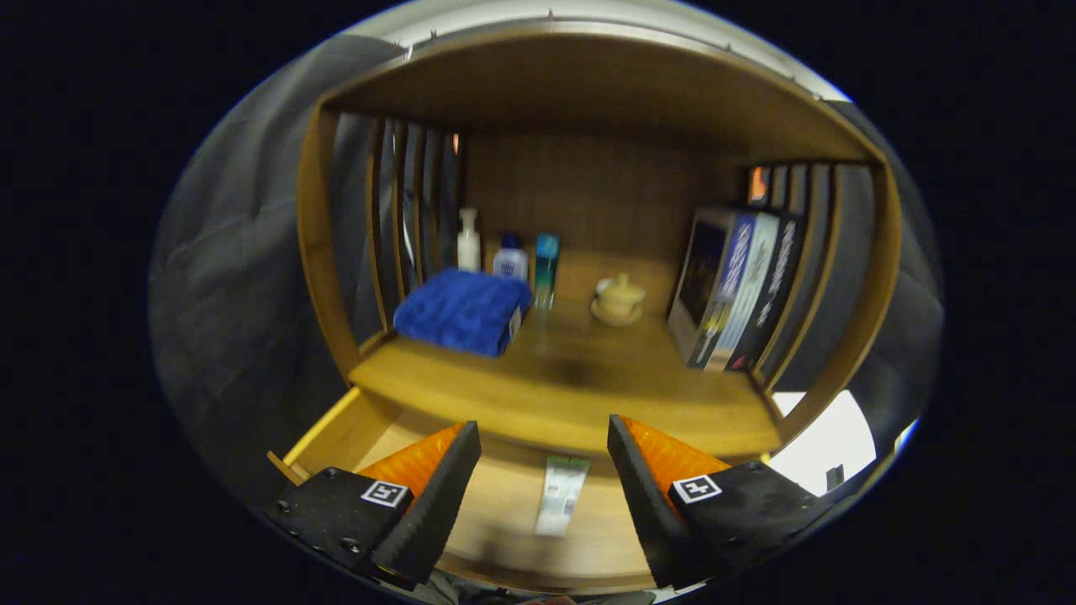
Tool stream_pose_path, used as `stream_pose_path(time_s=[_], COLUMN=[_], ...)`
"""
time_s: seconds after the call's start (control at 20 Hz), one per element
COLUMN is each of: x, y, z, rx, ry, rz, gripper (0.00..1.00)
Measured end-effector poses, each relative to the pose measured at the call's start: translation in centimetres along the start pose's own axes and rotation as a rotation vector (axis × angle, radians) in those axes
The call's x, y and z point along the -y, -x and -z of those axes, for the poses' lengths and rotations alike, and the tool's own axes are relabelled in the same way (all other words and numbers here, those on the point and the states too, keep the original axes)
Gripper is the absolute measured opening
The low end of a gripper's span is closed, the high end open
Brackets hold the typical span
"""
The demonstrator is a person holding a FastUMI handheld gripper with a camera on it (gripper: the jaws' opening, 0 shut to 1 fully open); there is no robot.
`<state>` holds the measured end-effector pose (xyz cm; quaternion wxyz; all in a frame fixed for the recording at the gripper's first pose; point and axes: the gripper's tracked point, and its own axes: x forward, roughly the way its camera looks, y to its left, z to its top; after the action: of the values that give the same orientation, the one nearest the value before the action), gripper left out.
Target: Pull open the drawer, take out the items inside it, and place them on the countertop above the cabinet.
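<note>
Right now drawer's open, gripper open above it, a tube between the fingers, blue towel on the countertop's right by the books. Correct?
One error: in the gripper view, the blue towel lies on the countertop's left, across from the books. The drawer is open, the gripper open, the tube between its fingers.

No text can be read. The books (740, 290) at the right edge of the worktop (588, 395) carry spine lettering too blurred to make out, as do the bottles (510, 256) at its back edge. Each of the tongs' (544, 470) fingers bears a square black-and-white marker (385, 492), no words.
</note>
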<state>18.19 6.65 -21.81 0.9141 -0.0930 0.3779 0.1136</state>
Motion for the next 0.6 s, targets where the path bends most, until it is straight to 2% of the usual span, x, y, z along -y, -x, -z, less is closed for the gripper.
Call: stream_pose_path(time_s=[0.2,0.4,0.6], x=[-1.7,0.3,1.4], y=[-3.7,-6.0,-7.3], z=[5.3,7.8,10.0], rx=[-0.218,-0.323,-0.426], ry=[-0.073,-0.047,-0.059], rz=[-0.054,0.027,0.059], gripper=[0.99,0.99,0.99])
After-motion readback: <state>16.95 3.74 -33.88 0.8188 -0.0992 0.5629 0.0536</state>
